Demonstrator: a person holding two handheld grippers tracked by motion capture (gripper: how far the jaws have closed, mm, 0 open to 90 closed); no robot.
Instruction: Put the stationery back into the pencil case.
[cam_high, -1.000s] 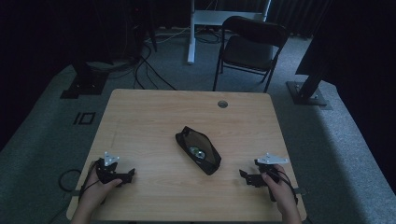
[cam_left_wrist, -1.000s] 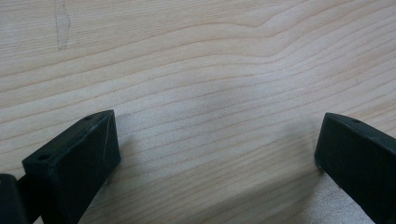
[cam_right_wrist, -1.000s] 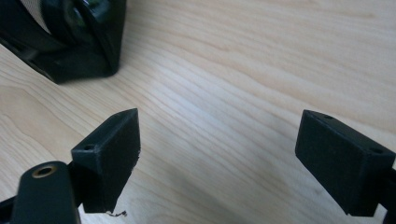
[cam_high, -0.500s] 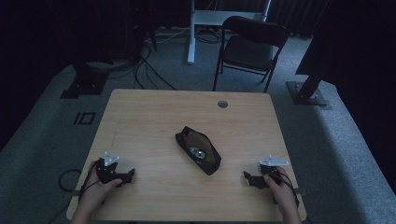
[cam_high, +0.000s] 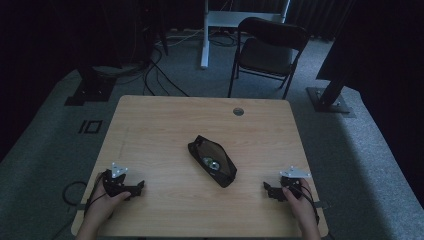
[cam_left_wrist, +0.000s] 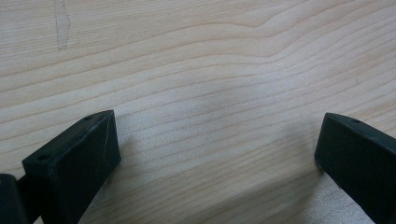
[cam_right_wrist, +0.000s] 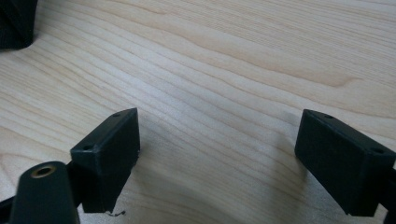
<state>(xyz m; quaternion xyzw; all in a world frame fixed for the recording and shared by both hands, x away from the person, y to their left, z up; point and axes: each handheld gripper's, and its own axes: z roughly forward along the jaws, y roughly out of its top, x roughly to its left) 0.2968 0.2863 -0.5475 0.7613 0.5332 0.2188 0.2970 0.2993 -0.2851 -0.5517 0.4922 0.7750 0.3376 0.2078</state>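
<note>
— Wooden, pale, square: the table (cam_high: 165, 125) carries little, with a black folding chair (cam_high: 270, 50) beyond its far edge. What lies on it?

— A black soft zip pouch (cam_high: 212, 160) at the centre, lying diagonally, its top open, something round and shiny inside.

— And the tools?

— Left hand-held gripper (cam_high: 134, 188) rests near-left, right hand-held gripper (cam_high: 269, 190) near-right, both with jaws spread wide over bare wood, gripping nothing. Probably parked, ready to approach the pouch from either side.
</note>
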